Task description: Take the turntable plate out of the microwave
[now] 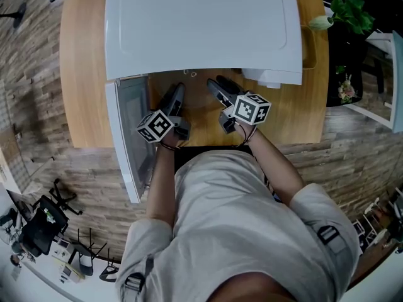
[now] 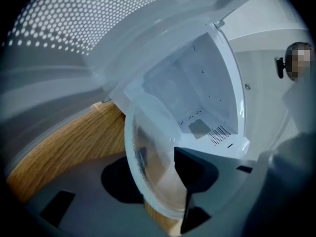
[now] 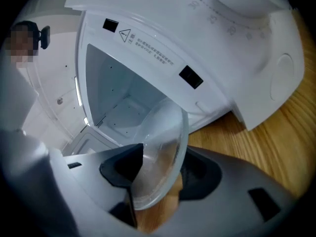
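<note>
1. The microwave (image 1: 201,24) stands on the table (image 1: 85,74), its door (image 1: 129,137) open to the left; in the head view its white top hides the cavity wholly.
2. The plate (image 2: 153,172) is out of the cavity (image 2: 197,93), on the near side of the opening and over the table, between the two grippers; it is clear glass, so the head view shows hardly any of it against the wood.
3. The left gripper (image 1: 178,90) has the plate's near rim between its jaws; the jaws stand wide, not clamped; one dark pad (image 2: 116,181) shows partly through the glass; whether either pad touches the glass is hard to make out.
4. The right gripper (image 1: 214,82), just right of it, straddles the rim too, jaws spread wide; one pad (image 3: 197,177) is half hidden behind the plate.
5. The plate's far rim blends into the white cavity in both gripper views; whether it rests on anything there cannot be told; the jaws cover the table beneath.
6. The cubes (image 1: 155,126) hide both hands in the head view; only the forearms (image 1: 162,181) show.
7. The control panel (image 3: 266,58) is cut off at the right gripper view's edge.
</note>
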